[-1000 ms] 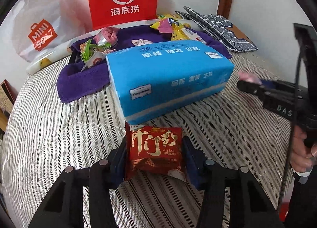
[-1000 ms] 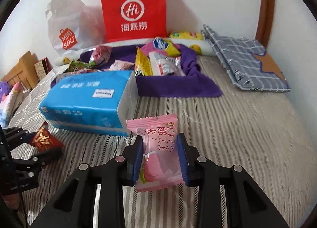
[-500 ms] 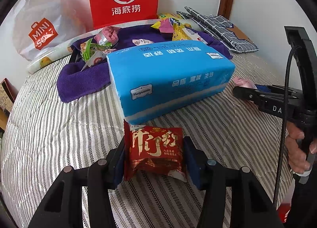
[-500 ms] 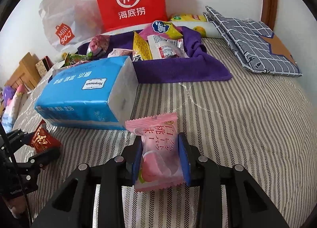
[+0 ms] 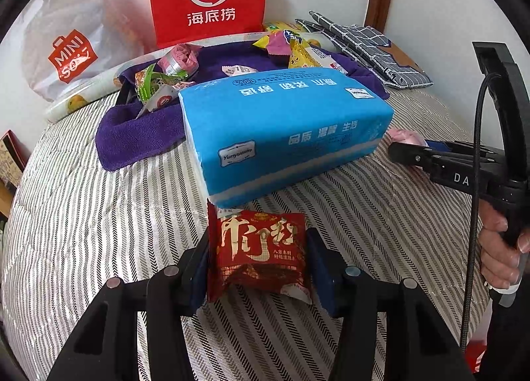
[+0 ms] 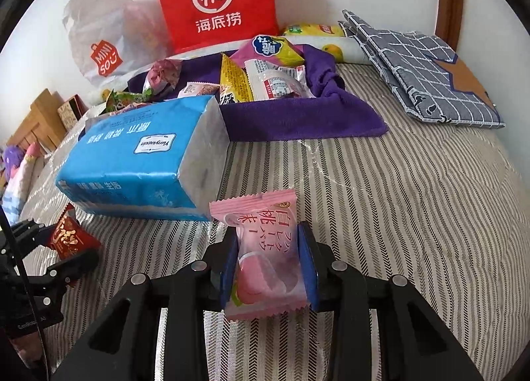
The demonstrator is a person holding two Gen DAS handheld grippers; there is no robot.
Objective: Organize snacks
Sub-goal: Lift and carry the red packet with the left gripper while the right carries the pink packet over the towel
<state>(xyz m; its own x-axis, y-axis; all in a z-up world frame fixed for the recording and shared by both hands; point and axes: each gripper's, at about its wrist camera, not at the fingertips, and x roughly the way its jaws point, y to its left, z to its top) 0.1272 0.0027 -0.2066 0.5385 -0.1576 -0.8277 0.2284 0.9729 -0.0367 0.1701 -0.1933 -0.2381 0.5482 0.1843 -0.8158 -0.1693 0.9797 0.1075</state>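
- While carrying snacks toward the purple towel at twelve o'clock, the left gripper is pinching a red packet.
- Right gripper is clamping a pink packet, probably sorting past the tissue pack at ten o'clock.

White wall behind striped bed.

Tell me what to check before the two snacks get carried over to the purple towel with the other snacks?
1. Left gripper shut on the red snack: ok.
2. Right gripper shut on the pink snack: ok.
3. Both snacks lifted off the striped bed cover: cannot tell.
4. Straight path from the left gripper to the purple towel: not ok, the blue tissue pack lies in between.
5. Free spot on the towel: ok, bare cloth at its front edge.
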